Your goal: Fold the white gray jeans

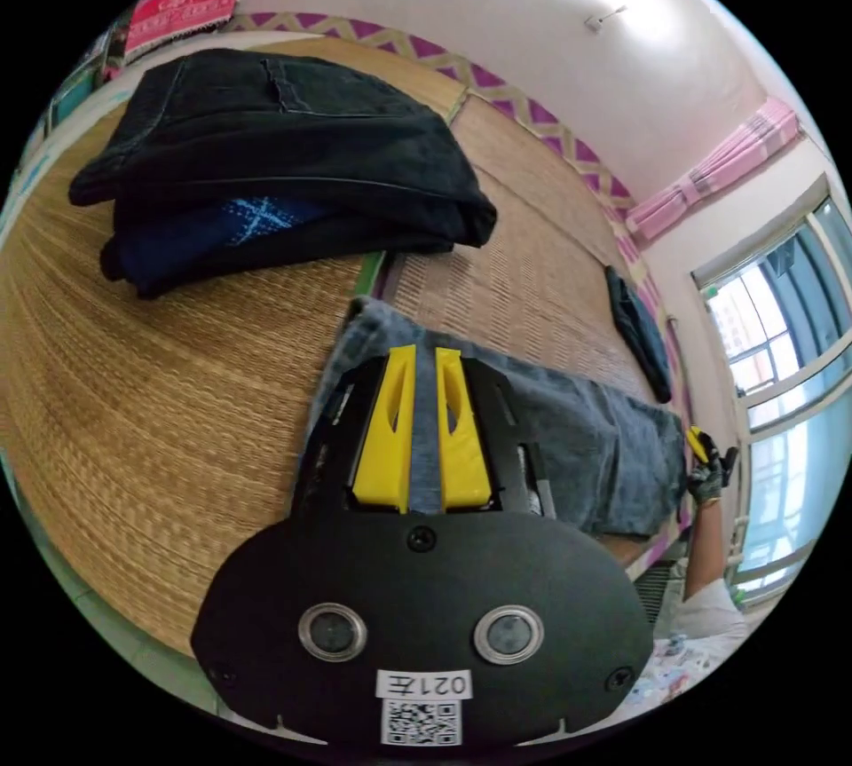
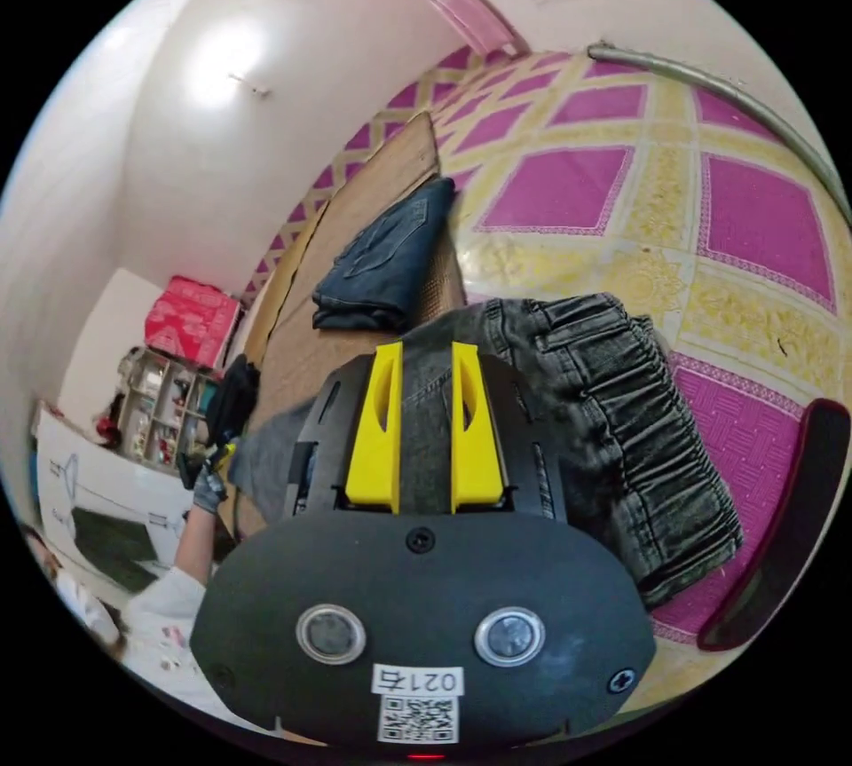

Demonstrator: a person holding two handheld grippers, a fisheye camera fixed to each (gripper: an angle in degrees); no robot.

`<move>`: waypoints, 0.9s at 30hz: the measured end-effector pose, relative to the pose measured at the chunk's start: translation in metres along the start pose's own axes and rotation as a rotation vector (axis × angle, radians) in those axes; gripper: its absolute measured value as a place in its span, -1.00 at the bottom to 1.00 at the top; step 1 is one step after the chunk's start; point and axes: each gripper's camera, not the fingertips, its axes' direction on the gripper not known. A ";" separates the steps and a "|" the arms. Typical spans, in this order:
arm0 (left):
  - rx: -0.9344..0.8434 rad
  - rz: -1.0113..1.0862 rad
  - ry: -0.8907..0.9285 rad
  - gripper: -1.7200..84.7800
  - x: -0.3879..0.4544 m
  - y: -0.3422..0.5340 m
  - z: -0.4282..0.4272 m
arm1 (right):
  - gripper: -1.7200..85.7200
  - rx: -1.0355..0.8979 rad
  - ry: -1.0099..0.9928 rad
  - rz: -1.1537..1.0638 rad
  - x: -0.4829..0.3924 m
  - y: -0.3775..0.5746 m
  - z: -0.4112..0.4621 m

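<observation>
Left hand-held gripper (image 1: 424, 438): clamped on hem end of gray jeans (image 1: 568, 429).
Right hand-held gripper (image 2: 424, 433): clamped on elastic waistband end.
Location: stretched flat over woven mat (image 1: 177, 375).
Handling: soft, moderately heavy denim; best gripped at thick seams.

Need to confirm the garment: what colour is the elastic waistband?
Washed grey-black elastic waistband, clearest in the right gripper view.
</observation>
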 end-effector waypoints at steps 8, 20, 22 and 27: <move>0.036 0.063 -0.015 -0.89 0.001 0.040 -0.007 | -0.79 -0.325 -0.073 -0.651 -0.168 0.105 0.076; 0.064 -0.153 0.151 -0.84 -0.012 0.065 0.041 | -0.82 -0.439 0.042 -0.818 -0.219 0.184 0.141; 0.032 -0.220 0.225 -0.79 -0.010 0.070 0.058 | -0.82 -0.427 0.046 -0.810 -0.219 0.186 0.143; -0.016 -0.323 0.265 -0.70 -0.004 0.073 0.103 | -0.82 -0.417 0.028 -0.779 -0.214 0.188 0.143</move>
